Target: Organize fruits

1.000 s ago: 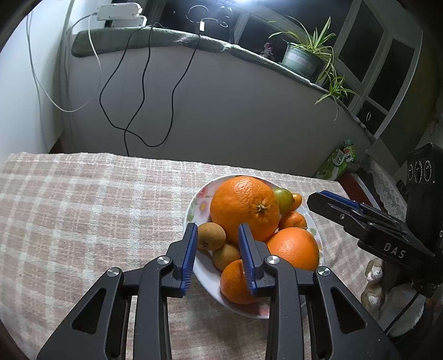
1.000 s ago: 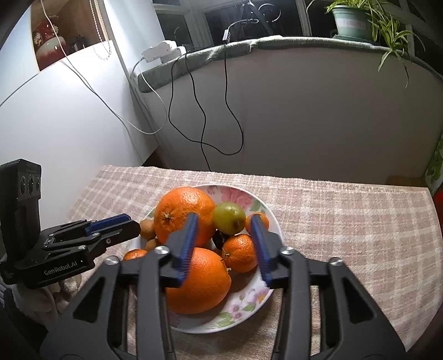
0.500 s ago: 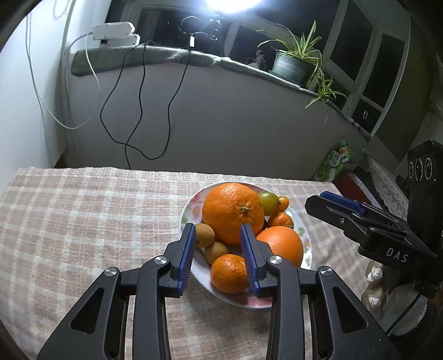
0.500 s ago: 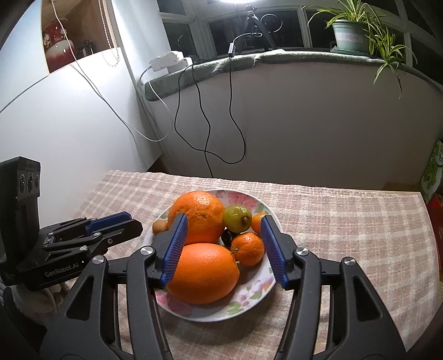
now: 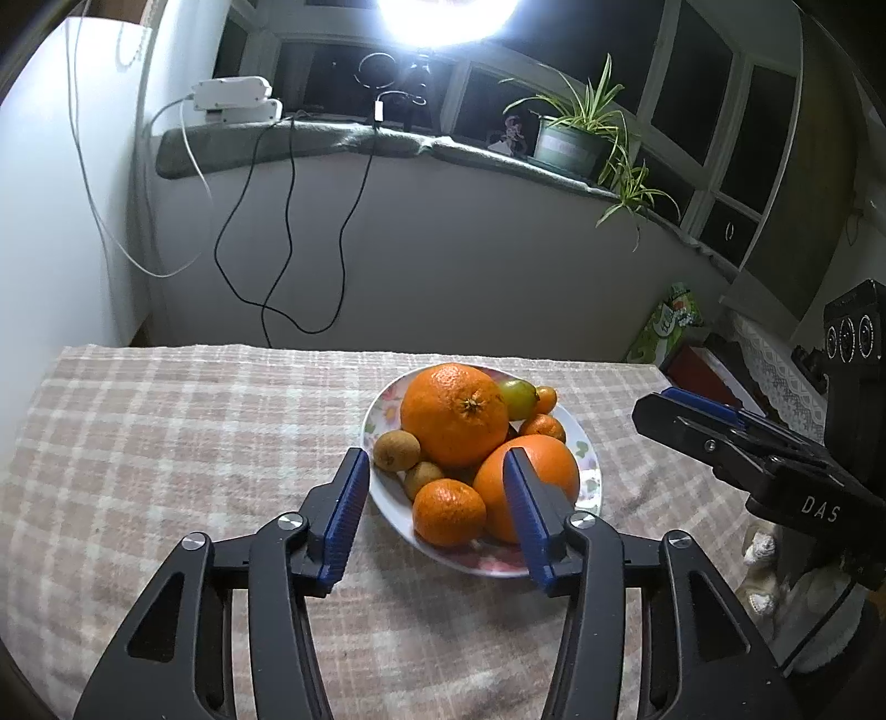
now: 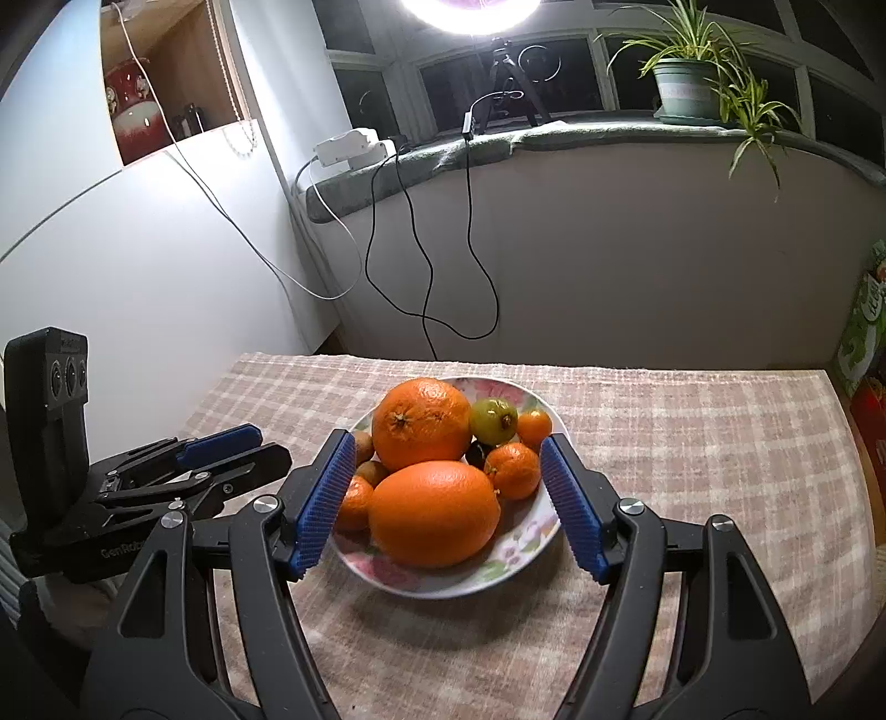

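Dark window panes (image 5: 709,83), glaring lamp (image 6: 470,8), potted plant (image 6: 686,83) on sill, dangling black cables (image 5: 277,221), perhaps a power strip (image 5: 235,99)

Fruit sits heaped on a floral plate (image 6: 520,545) on a checked cloth, just beyond the tips of both tongs. Two big oranges (image 6: 422,423) dominate, one (image 6: 432,515) lying nearest the right tongs, the other behind it with its stem end showing. Small mandarins (image 5: 448,510), brown kiwis (image 5: 396,450) and a green fruit (image 6: 493,421) crowd around them, touching.
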Tool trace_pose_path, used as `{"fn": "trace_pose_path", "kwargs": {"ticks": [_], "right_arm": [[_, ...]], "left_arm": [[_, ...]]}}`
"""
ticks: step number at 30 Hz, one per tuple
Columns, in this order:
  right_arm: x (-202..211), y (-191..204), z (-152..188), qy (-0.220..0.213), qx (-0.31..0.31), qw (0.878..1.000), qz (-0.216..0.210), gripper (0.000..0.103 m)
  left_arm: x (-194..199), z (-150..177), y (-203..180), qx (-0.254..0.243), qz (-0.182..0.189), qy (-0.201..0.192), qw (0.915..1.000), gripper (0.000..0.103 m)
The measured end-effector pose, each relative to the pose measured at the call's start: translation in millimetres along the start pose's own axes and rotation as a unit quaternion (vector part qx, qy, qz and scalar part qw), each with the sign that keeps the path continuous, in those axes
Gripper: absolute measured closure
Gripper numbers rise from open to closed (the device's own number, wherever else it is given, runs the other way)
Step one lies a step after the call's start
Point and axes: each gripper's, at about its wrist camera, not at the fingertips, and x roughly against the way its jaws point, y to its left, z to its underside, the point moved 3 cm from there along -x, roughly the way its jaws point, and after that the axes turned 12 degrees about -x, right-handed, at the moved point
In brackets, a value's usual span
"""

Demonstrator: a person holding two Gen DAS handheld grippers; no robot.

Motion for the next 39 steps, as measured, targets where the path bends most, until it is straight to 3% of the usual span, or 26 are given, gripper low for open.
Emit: {"fn": "trace_pose_path", "kwargs": {"ticks": [4,15,39], "right_arm": [[13,0,4,-0.013,-0.003,1.0,0.002,0.011],[38,4,23,-0.021,0.011,1.0,0.017,0.01],[54,-5,35,-0.022,-0.016,0.999,0.019,0.009]], "left_arm": [[15,3,-5,-0.004,-0.013,-0.01,0.9999,0.038],[48,20,-17,-0.016,-0.059,-0.018,0.998,0.023],[76,31,-21,-0.012,-0.084,-0.028,0.996,0.023]]}}
